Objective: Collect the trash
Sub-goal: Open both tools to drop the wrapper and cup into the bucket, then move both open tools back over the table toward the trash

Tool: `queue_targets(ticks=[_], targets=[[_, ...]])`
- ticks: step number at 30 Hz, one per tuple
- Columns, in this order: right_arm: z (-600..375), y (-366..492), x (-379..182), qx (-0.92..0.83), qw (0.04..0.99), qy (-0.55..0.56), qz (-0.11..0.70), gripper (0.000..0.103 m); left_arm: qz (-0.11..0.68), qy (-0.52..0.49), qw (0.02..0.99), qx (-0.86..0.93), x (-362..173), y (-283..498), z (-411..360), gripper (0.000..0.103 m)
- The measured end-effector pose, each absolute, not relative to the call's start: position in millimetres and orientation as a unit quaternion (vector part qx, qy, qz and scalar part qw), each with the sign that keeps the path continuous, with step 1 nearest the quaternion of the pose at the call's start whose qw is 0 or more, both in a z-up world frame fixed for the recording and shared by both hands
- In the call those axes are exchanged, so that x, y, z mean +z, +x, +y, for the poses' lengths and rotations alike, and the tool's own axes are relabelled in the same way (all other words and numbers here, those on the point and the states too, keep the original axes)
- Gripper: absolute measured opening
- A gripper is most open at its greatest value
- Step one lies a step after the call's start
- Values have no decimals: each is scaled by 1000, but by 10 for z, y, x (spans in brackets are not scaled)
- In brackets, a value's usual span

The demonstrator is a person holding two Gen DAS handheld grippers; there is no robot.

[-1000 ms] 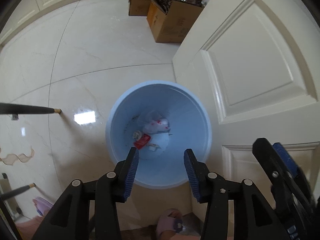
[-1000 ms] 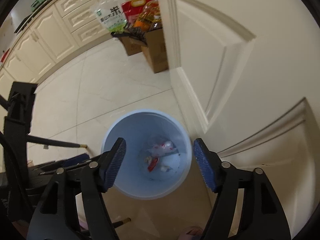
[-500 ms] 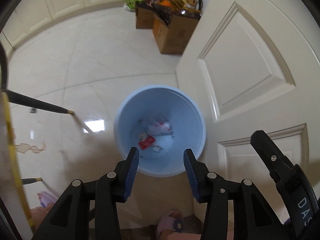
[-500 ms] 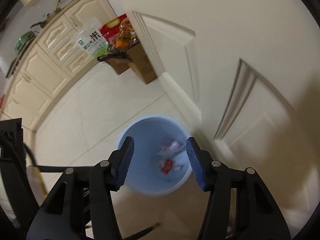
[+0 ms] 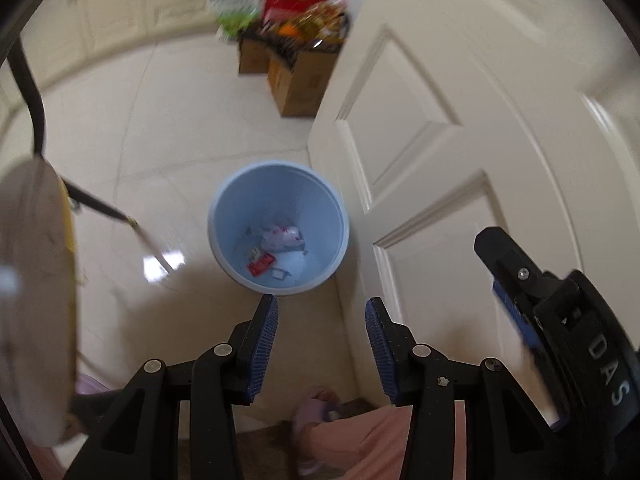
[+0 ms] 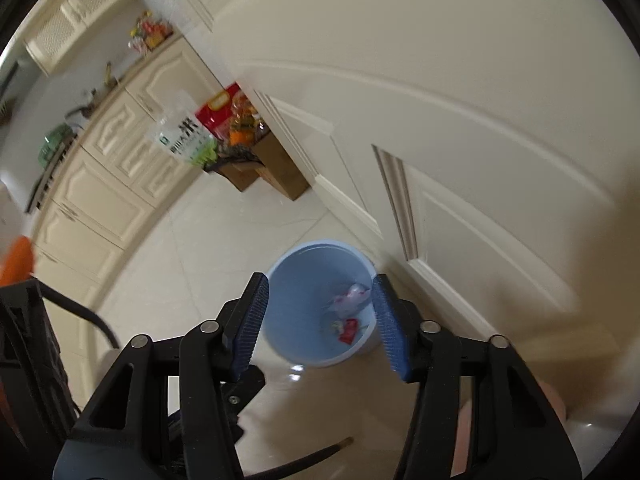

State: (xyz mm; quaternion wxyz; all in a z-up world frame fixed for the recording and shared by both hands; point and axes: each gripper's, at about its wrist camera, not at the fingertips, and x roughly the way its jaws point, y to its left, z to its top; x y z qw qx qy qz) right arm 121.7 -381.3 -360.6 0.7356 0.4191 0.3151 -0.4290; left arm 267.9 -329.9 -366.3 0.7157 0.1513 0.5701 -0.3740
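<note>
Blue bin (image 5: 278, 227) stood on the floor against the door (image 5: 460, 128), wrappers (image 5: 276, 248) already inside. Left gripper (image 5: 320, 344) and right gripper (image 6: 320, 320) hung above it, jaws apart and empty, the right's having just been closing, likely because the drop was done.

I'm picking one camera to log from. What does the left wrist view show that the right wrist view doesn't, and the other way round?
Left wrist only: the right gripper seen from the side, a round pale board at the left edge, and a pink sleeve at the bottom.

Right wrist only: the counter with things on it above the cabinets, and something orange at the left edge.

Both: the blue bin with trash in it beside the white door, the cardboard boxes of groceries, and empty jaws.
</note>
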Motion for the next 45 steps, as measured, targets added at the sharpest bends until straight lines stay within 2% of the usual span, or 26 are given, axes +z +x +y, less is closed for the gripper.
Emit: queue_targets(ticks=[1, 2, 8, 12, 20, 22, 26, 28, 29, 38, 45], targets=[[-3723, 1213, -3467, -432, 742, 393, 328, 25, 556, 165, 719, -382, -3556, 2549, -3270, 43], [-3673, 1181, -3386, -433, 747, 384, 328, 23, 549, 156, 723, -389, -3441, 2475, -3186, 40], [-3324, 902, -2772, -451, 760, 336, 325, 27, 475, 184, 754, -415, -2790, 1970, -2810, 42], [-3081, 737, -2384, -451, 774, 317, 312, 30, 452, 178, 759, -434, -2447, 1686, -2443, 42], [-2645, 622, -1568, -467, 801, 237, 291, 27, 402, 163, 793, -428, -1635, 1412, -1539, 42], [-2481, 705, -1414, -445, 820, 215, 290, 25, 386, 160, 803, -425, -1428, 1390, -1267, 48], [-2163, 957, -1189, -378, 857, 190, 294, 24, 346, 157, 837, -393, -1041, 1387, -649, 53], [-2014, 1095, -1092, -351, 871, 178, 294, 25, 332, 146, 857, -366, -919, 1456, -299, 64], [-1942, 1183, -1050, -334, 878, 176, 295, 25, 329, 142, 864, -353, -881, 1479, -170, 66], [-1210, 1995, -943, -197, 919, 159, 301, 28, 324, 87, 918, -210, -804, 1720, 1241, 73], [-860, 2574, -1156, -127, 923, 123, 342, 28, 351, 77, 920, -157, -867, 1843, 1639, 73]])
